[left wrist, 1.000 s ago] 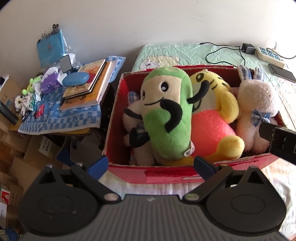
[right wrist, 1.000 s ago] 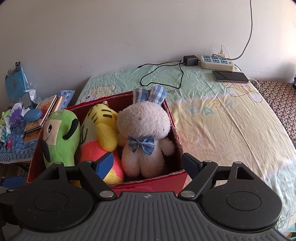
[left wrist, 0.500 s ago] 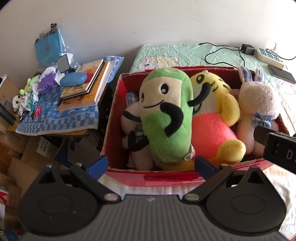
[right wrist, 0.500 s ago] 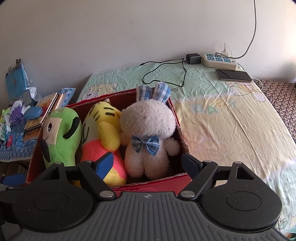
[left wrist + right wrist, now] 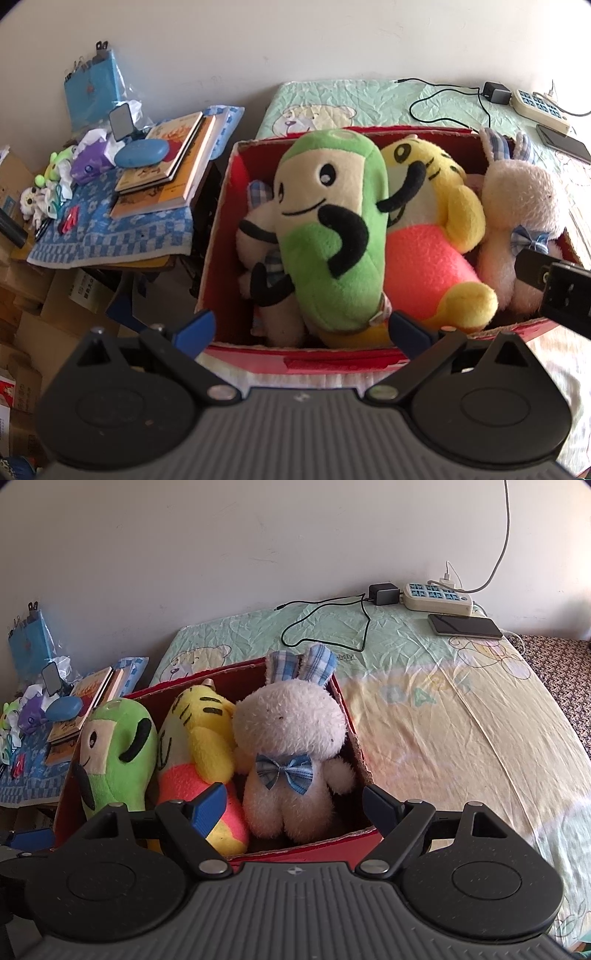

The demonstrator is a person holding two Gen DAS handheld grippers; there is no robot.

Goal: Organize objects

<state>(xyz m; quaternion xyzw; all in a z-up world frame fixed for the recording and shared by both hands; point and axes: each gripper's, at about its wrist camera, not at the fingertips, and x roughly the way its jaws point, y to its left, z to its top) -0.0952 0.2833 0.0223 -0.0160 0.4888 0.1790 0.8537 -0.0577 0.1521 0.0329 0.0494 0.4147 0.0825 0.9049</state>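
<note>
- a small pale plush toy with a plaid patch (image 5: 258,236), centre-left of the frame, is mostly hidden behind the green bean-shaped plush toy (image 5: 332,229).
- all sit packed in the red cardboard box (image 5: 221,221) on the bed.
- left claw (image 5: 301,328) and right claw (image 5: 293,803): both spread apart, empty.

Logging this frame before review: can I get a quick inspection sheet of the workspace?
Surface: bed with a printed sheet; the red box sits on it.
Job's things: green toy, yellow toy and white rabbit packed side by side in the box; another plush is partly hidden behind the green one.
Clutter: books and small items on a side table with a blue cloth.
Grippers: left gripper and right gripper both empty, jaws open, near the box's front edge.
Cables: black cable, power strip, phone on the bed.
Surroundings: plain wall, cardboard boxes below the table.
</note>
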